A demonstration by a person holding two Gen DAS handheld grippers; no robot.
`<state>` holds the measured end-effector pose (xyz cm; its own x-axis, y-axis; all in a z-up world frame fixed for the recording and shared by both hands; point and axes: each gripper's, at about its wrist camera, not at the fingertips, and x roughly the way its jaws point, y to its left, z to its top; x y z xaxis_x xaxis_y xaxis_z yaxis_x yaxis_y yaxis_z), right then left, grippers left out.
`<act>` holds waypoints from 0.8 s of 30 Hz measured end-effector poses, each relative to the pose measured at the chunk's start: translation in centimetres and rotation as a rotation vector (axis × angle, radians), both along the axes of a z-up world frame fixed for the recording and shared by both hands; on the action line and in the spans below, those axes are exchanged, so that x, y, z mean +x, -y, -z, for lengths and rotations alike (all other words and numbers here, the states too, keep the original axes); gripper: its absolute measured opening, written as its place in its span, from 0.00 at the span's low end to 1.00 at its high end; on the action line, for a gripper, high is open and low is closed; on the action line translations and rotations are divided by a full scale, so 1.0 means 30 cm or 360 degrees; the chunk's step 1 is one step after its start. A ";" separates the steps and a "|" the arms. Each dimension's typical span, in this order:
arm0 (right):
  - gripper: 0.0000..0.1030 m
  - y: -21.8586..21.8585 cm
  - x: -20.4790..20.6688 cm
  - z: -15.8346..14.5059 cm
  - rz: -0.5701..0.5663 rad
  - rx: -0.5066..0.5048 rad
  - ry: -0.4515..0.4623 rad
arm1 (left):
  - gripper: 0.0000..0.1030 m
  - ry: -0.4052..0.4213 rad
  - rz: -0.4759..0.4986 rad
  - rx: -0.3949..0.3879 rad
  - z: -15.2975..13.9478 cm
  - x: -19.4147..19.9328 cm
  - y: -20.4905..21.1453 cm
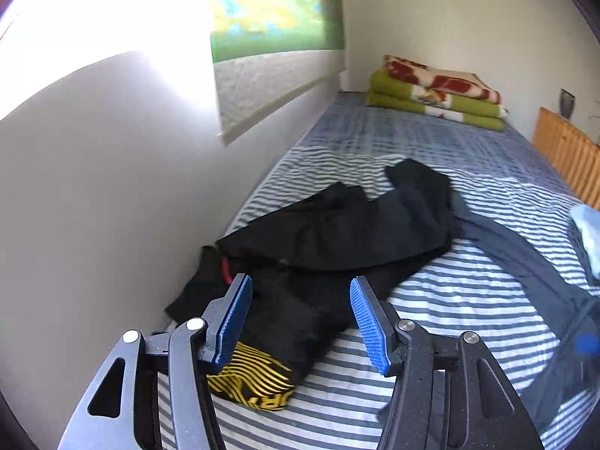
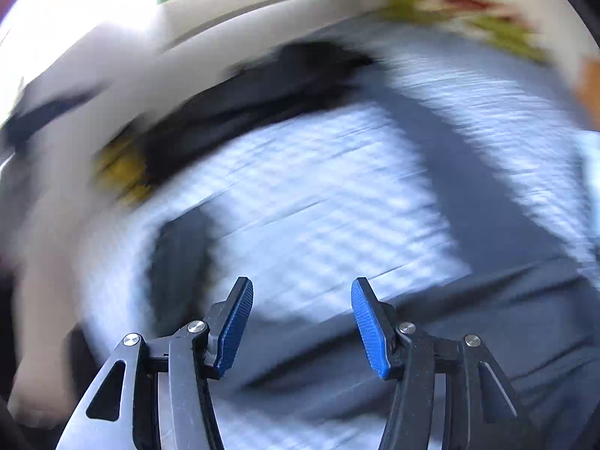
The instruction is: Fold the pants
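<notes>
The left gripper [image 1: 301,318] is seen released, nothing caught between its blue pads [image 1: 369,322]. Black pants [image 1: 330,240] are spread on the striped bed [image 1: 442,300] just beyond the fingertips, a yellow-striped garment [image 1: 255,378] lying beneath the left finger. The right gripper [image 2: 302,320] is likewise released, held over grey pants [image 2: 468,337] in a heavily blurred view.

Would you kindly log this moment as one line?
left claw: open, empty | right claw: open, empty | black pants: crumpled on striped bed
</notes>
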<state>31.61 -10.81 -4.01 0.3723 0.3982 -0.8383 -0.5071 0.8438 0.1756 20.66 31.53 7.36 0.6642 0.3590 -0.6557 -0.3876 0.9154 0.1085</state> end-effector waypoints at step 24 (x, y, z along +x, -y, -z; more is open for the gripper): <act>0.02 -0.060 0.421 0.223 0.0254 -0.0415 -0.0091 | 0.71 -0.0183 0.0177 -0.0106 0.201 0.045 0.160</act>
